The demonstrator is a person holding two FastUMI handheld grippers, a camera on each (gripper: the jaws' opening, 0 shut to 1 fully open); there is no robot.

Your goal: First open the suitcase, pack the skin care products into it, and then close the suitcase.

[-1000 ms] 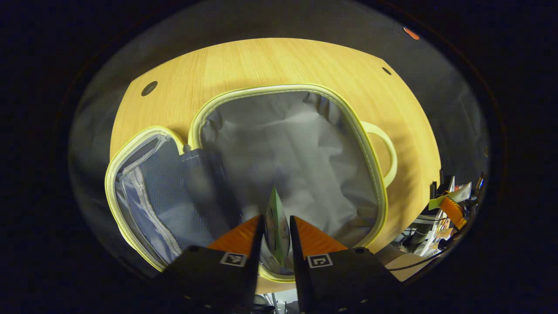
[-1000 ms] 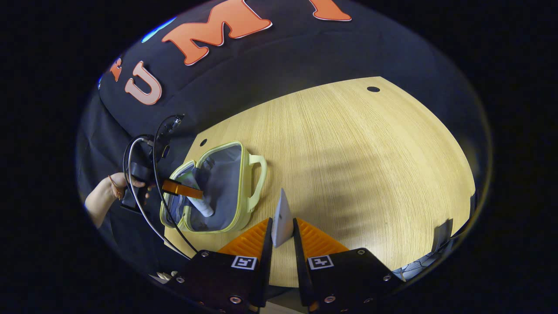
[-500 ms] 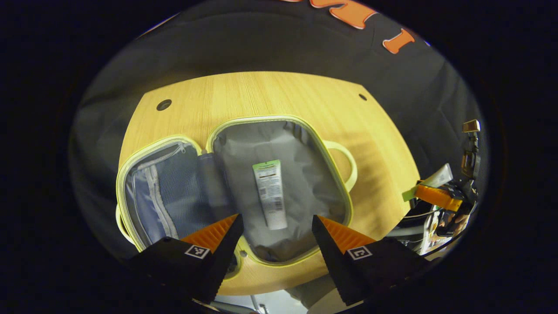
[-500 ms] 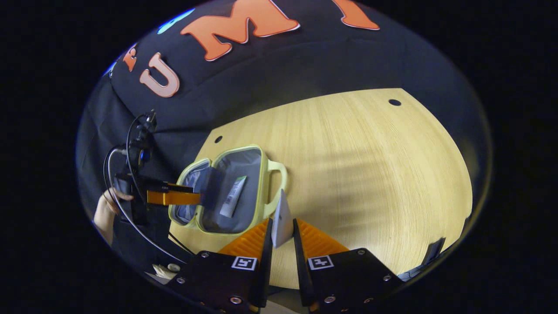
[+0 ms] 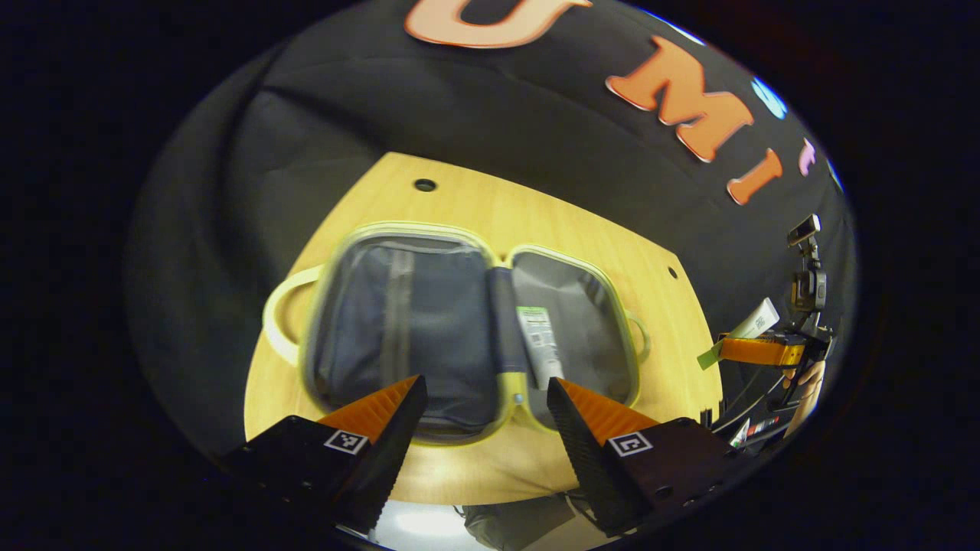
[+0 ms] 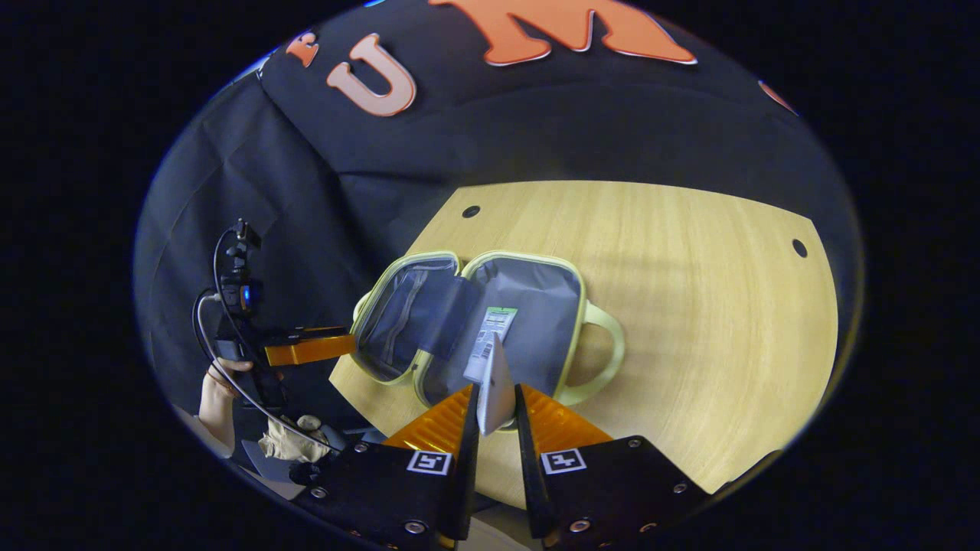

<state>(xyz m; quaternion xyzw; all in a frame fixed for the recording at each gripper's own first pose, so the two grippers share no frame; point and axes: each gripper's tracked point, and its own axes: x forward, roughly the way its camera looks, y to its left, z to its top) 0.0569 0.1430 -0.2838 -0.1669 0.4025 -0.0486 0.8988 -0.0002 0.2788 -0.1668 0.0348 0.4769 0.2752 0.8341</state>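
Two tongs: left tongs spread empty over suitcase, right tongs pinching white tube.

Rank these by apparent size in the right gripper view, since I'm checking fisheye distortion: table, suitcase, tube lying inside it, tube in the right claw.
1. table
2. suitcase
3. Unsure: tube lying inside and held tube look alike; the held one is nearer the camera.
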